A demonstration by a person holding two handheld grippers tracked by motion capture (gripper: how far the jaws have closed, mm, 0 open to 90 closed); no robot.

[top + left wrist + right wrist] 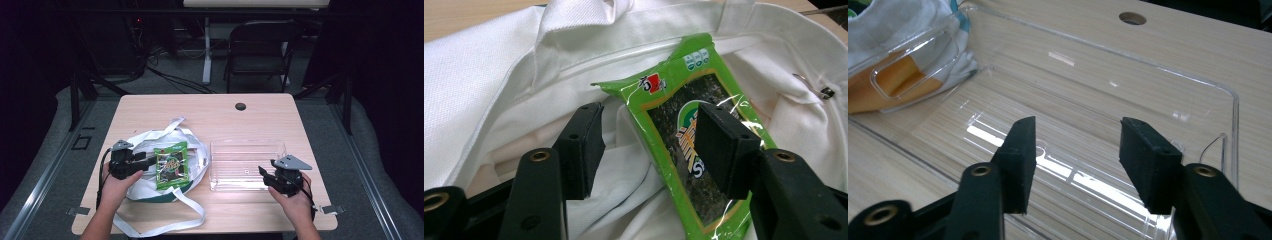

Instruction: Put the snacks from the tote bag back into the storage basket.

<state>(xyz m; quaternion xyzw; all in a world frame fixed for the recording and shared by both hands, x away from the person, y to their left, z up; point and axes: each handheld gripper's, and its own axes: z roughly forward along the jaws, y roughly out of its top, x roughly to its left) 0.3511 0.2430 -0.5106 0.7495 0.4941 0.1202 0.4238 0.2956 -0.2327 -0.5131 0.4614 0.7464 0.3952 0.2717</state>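
Seaweed packet [684,135] lies on the white bag [489,75]; my left gripper [649,150] gapes around it, right gripper [1078,155] open, empty

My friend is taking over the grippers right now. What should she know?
Left gripper: open, jaws either side of the green snack packet, not yet closed on it. One jaw is over the packet's front, the other over the bag cloth.
Right gripper: open, holding nothing, hovering at the near edge of the clear plastic tray.
Things: the packet lies at the mouth of the white tote bag on the left of the table; the tray sits to the bag's right with nothing in it.
Done: nothing moved into the tray so far.
Left, probably: close on the packet, lift it from the bag, set it in the tray.
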